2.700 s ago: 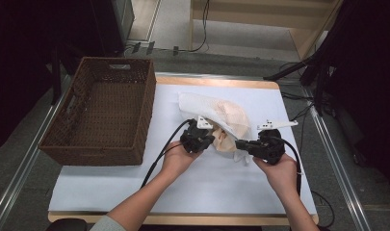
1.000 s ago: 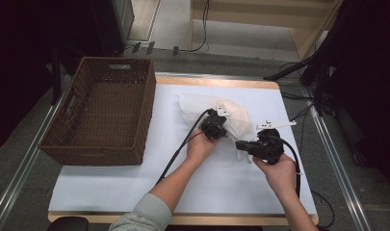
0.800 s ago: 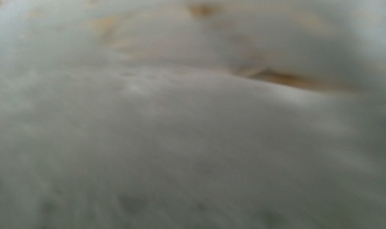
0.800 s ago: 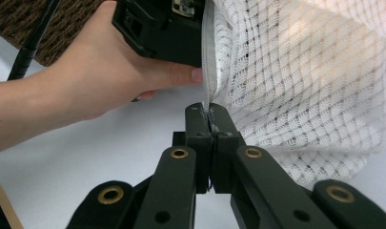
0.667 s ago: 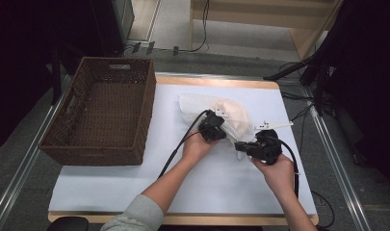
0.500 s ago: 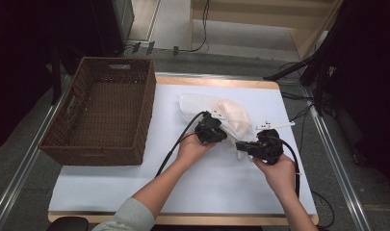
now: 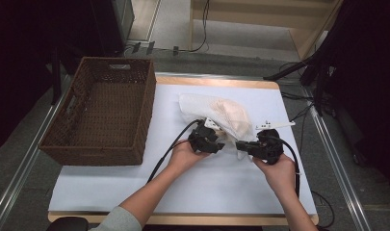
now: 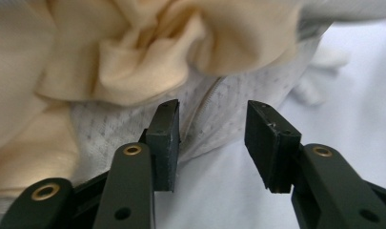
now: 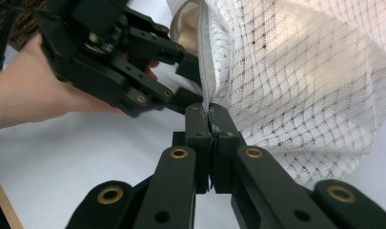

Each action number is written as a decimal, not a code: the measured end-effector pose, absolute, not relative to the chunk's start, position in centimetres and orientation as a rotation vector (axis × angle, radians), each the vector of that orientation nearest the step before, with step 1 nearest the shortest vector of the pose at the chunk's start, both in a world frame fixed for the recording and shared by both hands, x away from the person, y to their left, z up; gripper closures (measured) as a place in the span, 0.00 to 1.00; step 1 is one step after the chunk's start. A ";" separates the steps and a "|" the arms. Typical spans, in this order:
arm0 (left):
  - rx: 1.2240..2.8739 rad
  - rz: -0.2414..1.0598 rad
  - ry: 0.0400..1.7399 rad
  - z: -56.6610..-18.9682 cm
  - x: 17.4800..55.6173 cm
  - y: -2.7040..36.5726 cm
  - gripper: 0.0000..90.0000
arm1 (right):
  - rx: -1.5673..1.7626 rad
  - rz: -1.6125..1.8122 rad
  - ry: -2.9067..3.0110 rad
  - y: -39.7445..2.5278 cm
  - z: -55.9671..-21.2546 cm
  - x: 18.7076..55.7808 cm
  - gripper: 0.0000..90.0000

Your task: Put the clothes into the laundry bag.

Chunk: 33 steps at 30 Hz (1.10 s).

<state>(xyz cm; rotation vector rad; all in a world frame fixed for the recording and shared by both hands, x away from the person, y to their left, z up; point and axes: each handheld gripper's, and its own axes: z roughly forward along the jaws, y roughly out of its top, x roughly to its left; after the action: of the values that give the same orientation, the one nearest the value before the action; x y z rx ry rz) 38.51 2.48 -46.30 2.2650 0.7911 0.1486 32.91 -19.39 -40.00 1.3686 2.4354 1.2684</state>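
The mesh bag (image 7: 220, 115) with its cream cloth (image 8: 133, 57) lies on the worktop (image 7: 135, 183), right of the wicker basket (image 7: 106, 108). Your right gripper (image 9: 209, 121) has its jaws clamped on the bag's zipper edge; your left gripper (image 8: 212, 138) has its jaws apart, straddling the zipper line (image 8: 205, 107). Close too shallow and you may catch only mesh, not the zipper; pulling then could tear it or spill the cloth out.

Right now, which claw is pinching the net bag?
The right claw: its jaws are shut on the white net bag at the zipper edge. The left claw is open, gripping nothing.
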 end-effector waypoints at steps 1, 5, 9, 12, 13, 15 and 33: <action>2.285 0.159 0.786 -46.7 38.5 2.3 0.67 | 1.368 1.268 2.436 -19.4 -40.0 32.9 1.00; 2.287 0.192 0.758 -46.9 38.1 2.0 0.88 | 1.366 1.273 2.437 -19.4 -40.0 32.9 1.00; 2.281 0.151 0.773 -46.7 37.9 2.1 1.00 | 1.365 1.273 2.438 -19.4 -40.0 32.9 1.00; 2.254 0.119 0.768 -46.0 36.4 2.5 1.00 | 1.341 1.266 2.447 -19.3 -39.9 32.8 1.00; 2.242 0.104 0.770 -45.7 35.9 2.6 1.00 | 1.341 1.255 2.453 -19.3 -39.9 32.7 1.00; 2.236 0.081 0.766 -45.2 34.9 2.8 1.00 | 1.327 1.257 2.458 -19.2 -40.0 32.7 1.00; 2.227 0.020 0.738 -43.2 29.0 3.8 0.99 | 1.238 1.219 2.550 -17.2 -40.1 29.0 0.99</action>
<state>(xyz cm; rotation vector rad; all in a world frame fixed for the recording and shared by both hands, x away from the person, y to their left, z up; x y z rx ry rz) 28.97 3.82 -43.16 2.2265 0.7377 0.0204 28.96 -17.21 -40.14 1.2376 2.5497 1.2188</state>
